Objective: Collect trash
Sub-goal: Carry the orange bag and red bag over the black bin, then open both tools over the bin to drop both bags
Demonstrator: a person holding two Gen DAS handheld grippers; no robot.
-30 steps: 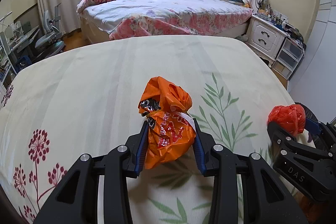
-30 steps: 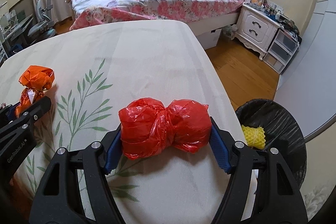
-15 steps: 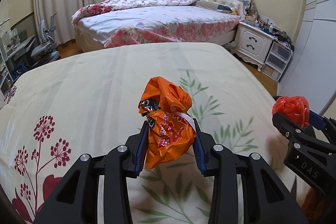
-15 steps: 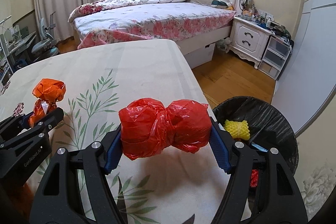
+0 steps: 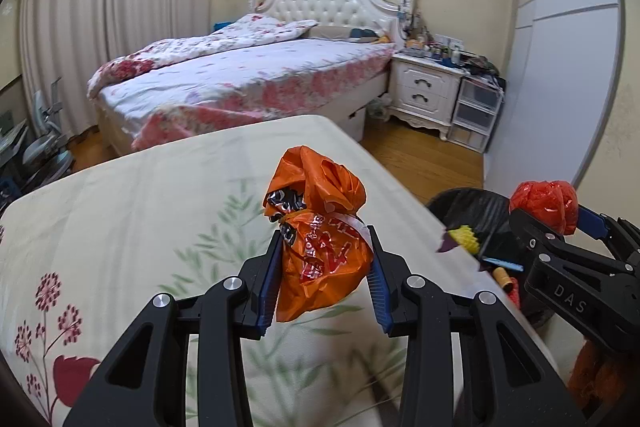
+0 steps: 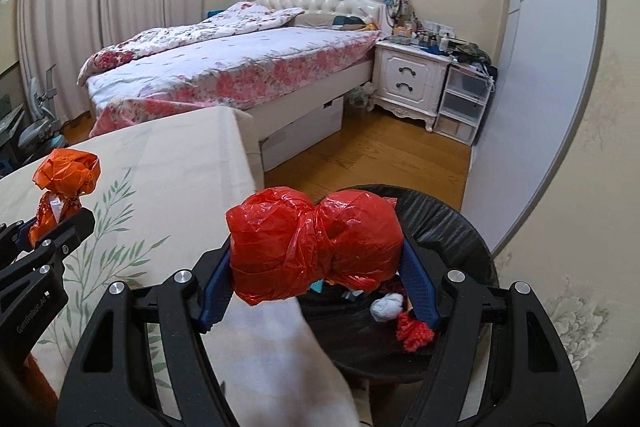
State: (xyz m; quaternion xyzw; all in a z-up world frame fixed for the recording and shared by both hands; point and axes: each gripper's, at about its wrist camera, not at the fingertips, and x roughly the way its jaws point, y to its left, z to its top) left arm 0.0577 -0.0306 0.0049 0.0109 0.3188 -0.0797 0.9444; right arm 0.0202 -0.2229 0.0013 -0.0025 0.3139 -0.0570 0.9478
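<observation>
Left wrist view: the left gripper (image 5: 324,267) is clamped on an orange bag (image 5: 320,239), its blue pads pressing both sides. The bag is knotted at the top and carries red and white print that cannot be read. It hangs above a cream tablecloth (image 5: 132,211) printed with green leaves and dark red flowers. At the right edge the right gripper (image 5: 552,215) holds a red bag (image 5: 546,203); white letters "DAS" show on its black body. Beyond the table edge stands a black bin (image 5: 464,203) with a yellow scrap inside.

Right wrist view: the right gripper (image 6: 320,259) grips the red bag (image 6: 316,247) across its width, pads on each end. The bag is tied in the middle and sits over the near rim of the black bin (image 6: 452,227), which holds white and red scraps. At left, the left gripper (image 6: 48,223) holds the orange bag (image 6: 66,175) above the tablecloth (image 6: 168,171); pale lettering on its side reads roughly "GenRobot.AI". A bed (image 6: 240,67) and a white nightstand (image 6: 408,83) stand behind.
</observation>
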